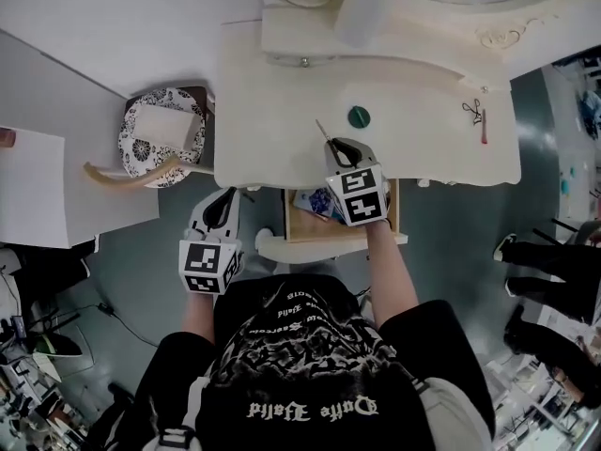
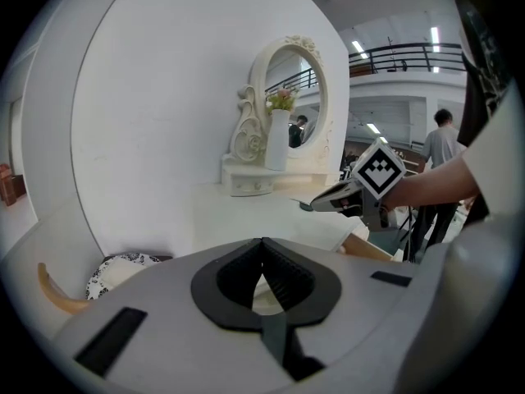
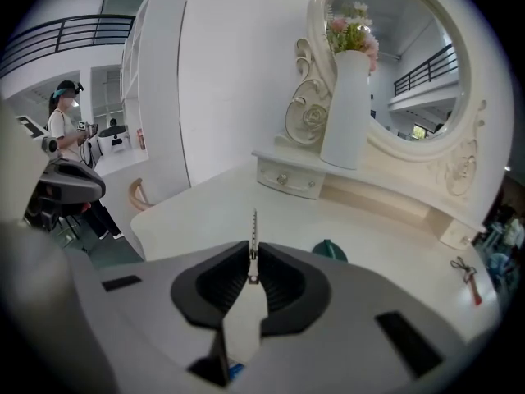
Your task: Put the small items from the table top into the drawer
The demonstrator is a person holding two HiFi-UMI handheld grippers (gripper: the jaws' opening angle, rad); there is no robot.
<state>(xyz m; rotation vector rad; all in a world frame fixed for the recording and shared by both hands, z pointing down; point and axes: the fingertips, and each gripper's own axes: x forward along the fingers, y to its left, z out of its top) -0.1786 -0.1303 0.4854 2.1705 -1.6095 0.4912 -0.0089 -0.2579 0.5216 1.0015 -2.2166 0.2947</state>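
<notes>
Dressing table (image 1: 272, 111), white, with mirror (image 3: 410, 56) and white vase (image 3: 349, 109) along its back edge. Right gripper (image 1: 336, 144): above the front edge of the table top near the middle, jaws pinched nearly together on the lower end of a thin metal stick (image 1: 323, 130), which juts out past the tips, clear of the surface. Left gripper (image 1: 228, 195): off the front left corner, over the floor, jaws closed tip to tip with nothing between them. Green round piece (image 1: 360, 116): on the table top, just behind the right gripper. Scissors (image 1: 472, 111) and red pen (image 1: 484, 130): near the right edge. Drawer (image 1: 296, 224): pulled out below the front edge, coloured items inside.
</notes>
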